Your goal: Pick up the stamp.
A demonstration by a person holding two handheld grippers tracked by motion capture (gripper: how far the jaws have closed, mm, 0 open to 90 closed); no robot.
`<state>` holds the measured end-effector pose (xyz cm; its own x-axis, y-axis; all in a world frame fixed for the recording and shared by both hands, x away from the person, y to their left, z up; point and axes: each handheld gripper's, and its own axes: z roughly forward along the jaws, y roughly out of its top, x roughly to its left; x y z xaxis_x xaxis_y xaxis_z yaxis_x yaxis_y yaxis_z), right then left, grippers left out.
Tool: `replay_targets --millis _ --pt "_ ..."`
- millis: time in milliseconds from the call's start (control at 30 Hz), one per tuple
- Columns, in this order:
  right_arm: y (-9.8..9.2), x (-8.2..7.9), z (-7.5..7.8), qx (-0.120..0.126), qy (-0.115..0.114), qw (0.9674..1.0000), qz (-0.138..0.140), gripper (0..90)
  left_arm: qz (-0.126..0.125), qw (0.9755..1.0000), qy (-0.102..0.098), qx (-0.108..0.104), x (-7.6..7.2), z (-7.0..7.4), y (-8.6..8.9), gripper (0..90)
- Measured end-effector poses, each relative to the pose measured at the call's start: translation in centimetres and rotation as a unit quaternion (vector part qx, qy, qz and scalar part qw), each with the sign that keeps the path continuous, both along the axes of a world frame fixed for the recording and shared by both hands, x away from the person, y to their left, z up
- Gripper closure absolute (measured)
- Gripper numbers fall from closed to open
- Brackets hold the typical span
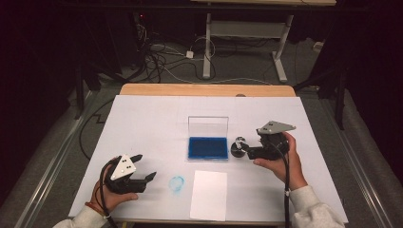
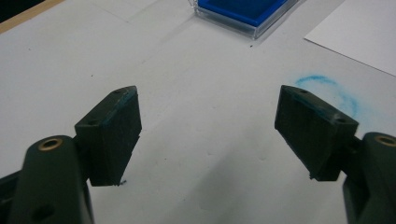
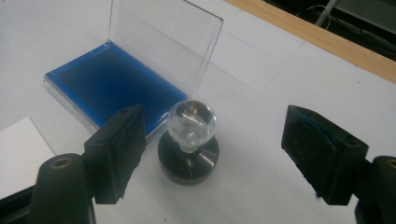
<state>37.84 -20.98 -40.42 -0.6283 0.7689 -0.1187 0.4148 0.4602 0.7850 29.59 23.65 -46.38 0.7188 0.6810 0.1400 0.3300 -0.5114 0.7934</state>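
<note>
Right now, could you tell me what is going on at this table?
A person holds a gripper in each hand over a white-covered table. The right gripper is open, with its fingers either side of a round stamp with a clear knob, not pressing it. The stamp stands beside an open blue ink pad whose clear lid is upright. The left gripper is open and holds nothing, near a blue ring smudge. A blank white sheet lies in front of the pad.

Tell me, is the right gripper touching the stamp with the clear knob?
Apart. In the right gripper view the stamp stands on the table between the open jaws of the right gripper, with bare table showing on each side.
</note>
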Motion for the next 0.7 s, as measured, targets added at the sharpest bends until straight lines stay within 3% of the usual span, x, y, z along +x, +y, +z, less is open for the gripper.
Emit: replay_targets --millis 233,500,700 --pt "0.9 1.3 -0.9 -0.009 0.017 0.9998 0.003 24.9 0.001 1.0000 0.001 0.002 -0.1 0.0 0.0 22.3" --pt "2.3 2.3 -2.4 -0.026 0.051 0.9980 0.027 35.1 -0.002 1.0000 0.003 0.005 -0.1 -0.1 0.0 22.3" --pt "2.8 2.4 -2.9 -0.044 0.050 0.9974 0.026 43.8 -0.007 0.9999 0.006 0.008 -0.1 -0.2 0.0 22.3"
